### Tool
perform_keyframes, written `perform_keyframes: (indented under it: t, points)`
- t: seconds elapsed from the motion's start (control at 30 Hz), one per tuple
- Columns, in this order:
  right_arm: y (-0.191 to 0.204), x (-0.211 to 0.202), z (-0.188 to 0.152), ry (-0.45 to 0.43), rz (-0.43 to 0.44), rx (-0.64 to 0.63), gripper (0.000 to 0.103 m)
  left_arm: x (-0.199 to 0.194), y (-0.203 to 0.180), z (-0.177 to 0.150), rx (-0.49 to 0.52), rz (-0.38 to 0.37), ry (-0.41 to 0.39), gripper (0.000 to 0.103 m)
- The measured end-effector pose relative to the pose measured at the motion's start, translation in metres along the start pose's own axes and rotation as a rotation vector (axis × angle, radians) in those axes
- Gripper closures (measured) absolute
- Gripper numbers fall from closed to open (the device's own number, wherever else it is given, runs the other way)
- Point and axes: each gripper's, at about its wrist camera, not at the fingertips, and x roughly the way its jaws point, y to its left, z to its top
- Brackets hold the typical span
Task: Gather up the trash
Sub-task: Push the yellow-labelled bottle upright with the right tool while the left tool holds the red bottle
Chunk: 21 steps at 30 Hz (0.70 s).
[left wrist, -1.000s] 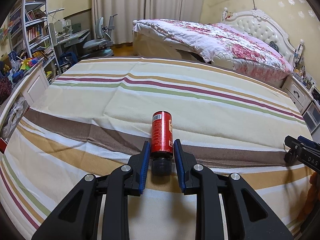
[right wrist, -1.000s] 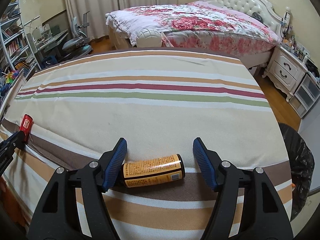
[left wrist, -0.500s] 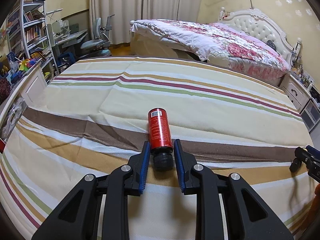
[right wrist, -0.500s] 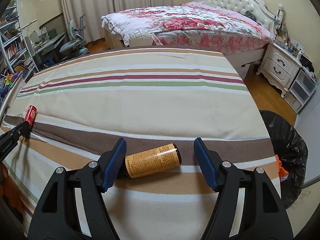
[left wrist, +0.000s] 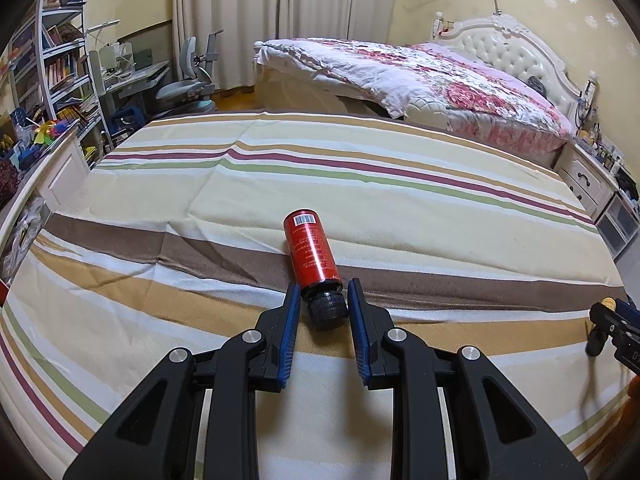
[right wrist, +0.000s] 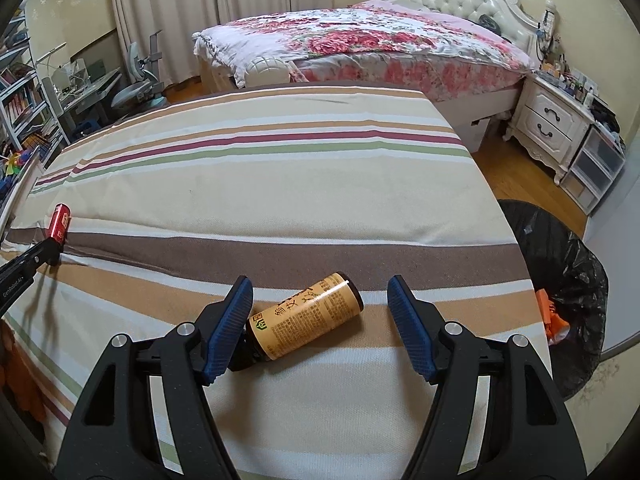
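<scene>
Only your right view shows the black trash bag (right wrist: pixel 560 288) on the floor beside the striped sheet (right wrist: pixel 280 184); your left view shows the red bottle (left wrist: pixel 312 254) up close, barcode at its far end, black cap between the narrow fingers of your left gripper (left wrist: pixel 323 300), though I cannot tell if they grip it. Since 1 second ago, that bottle has tilted left. Your right gripper (right wrist: pixel 320 300) stands wide around the yellow bottle (right wrist: pixel 308 316), now angled, lying on the sheet.
</scene>
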Motion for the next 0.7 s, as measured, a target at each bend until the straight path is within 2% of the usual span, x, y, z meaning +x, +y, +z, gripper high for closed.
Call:
perform_keyframes:
  t: [0.3, 0.7]
  points:
    - [-0.011, -0.015, -0.003, -0.028, -0.024, 0.024, 0.034, -0.001, -0.005, -0.002, 0.007, -0.007, -0.001, 0.078]
    - [-0.013, -0.013, -0.023, 0.031, 0.0, 0.083, 0.035, -0.003, -0.005, -0.001, 0.005, -0.022, -0.005, 0.077]
